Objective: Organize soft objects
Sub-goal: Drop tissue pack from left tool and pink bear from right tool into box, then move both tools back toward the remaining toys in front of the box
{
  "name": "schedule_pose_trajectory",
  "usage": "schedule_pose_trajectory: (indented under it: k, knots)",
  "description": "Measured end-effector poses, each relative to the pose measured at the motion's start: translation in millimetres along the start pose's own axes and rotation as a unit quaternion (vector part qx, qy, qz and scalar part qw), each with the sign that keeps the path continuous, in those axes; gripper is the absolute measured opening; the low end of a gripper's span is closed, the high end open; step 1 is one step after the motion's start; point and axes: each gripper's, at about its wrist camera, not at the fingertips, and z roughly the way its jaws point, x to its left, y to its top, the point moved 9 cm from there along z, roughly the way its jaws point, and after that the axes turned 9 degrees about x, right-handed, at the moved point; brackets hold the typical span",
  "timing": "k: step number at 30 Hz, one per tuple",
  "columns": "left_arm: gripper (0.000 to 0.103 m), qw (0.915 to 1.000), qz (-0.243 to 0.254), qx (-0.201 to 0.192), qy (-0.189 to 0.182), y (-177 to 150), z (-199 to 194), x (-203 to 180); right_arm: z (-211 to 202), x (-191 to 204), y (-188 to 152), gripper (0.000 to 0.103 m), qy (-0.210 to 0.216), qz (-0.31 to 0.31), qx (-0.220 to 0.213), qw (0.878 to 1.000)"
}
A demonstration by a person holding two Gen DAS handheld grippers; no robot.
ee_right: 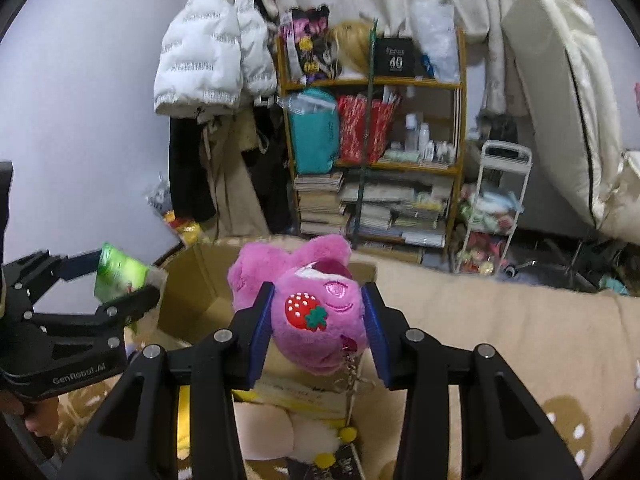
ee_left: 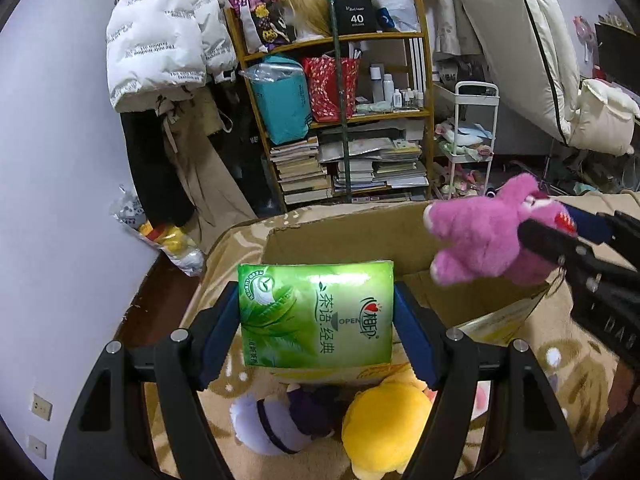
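Observation:
My left gripper (ee_left: 316, 320) is shut on a green tissue pack (ee_left: 316, 314) and holds it above the near edge of an open cardboard box (ee_left: 348, 236). My right gripper (ee_right: 318, 322) is shut on a pink plush toy (ee_right: 312, 300) with a strawberry patch, held over the same box (ee_right: 200, 280). The pink plush (ee_left: 480, 240) also shows at the right of the left wrist view, and the tissue pack (ee_right: 118, 272) at the left of the right wrist view. A yellow plush (ee_left: 384, 428) and a white-and-purple plush (ee_left: 276, 424) lie on the blanket below the left gripper.
The box sits on a beige patterned blanket (ee_right: 500, 340). Behind it stand a wooden shelf (ee_left: 340, 120) full of books and bags, a white cart (ee_left: 472, 140), hanging coats (ee_left: 160, 40) and a mattress (ee_left: 532, 40) leaning at the right. A plastic bag (ee_left: 168, 236) lies on the floor.

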Motion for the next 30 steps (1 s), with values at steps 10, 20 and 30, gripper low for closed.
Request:
schedule_pose_trajectory:
  k: [10, 20, 30]
  knots:
    - [0.084, 0.9999, -0.011, 0.007, -0.01, 3, 13, 8, 15, 7, -9, 0.048, 0.001, -0.021, 0.006, 1.0]
    - [0.097, 0.9994, -0.018, 0.02, 0.023, -8, 6, 22, 5, 5, -6, 0.069, 0.021, -0.001, 0.0, 1.0]
    - [0.098, 0.9978, -0.021, 0.057, 0.026, -38, -8, 29, -7, 6, -9, 0.097, 0.041, 0.008, 0.011, 0.999]
